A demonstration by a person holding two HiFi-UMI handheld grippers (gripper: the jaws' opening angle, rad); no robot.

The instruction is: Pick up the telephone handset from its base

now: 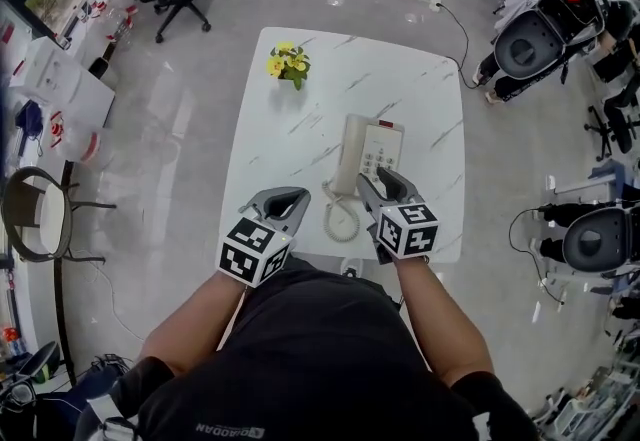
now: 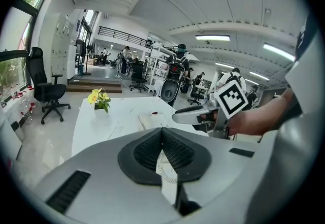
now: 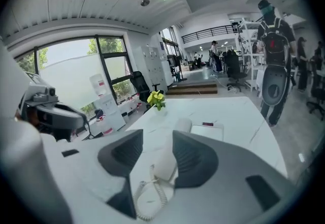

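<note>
No writing on the telephone can be read; the small print on the person's dark shirt (image 1: 228,428) shows upside down. The handset (image 1: 349,155) lies in its base (image 1: 383,147) on the near right part of the white surface (image 1: 300,89). Its coiled cord (image 1: 340,216) lies by the near edge. The right gripper (image 3: 157,139) has its jaws apart, with the handset's near end seen between them, untouched. The left gripper (image 2: 162,130), jaws together and empty, hovers over the near edge. Bare surface lies left and beyond, up to the yellow flowers (image 1: 288,62).

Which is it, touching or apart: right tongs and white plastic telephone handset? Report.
Cannot tell. Right gripper view: open right tongs straddle the handset, one jaw hiding its edge.
</note>
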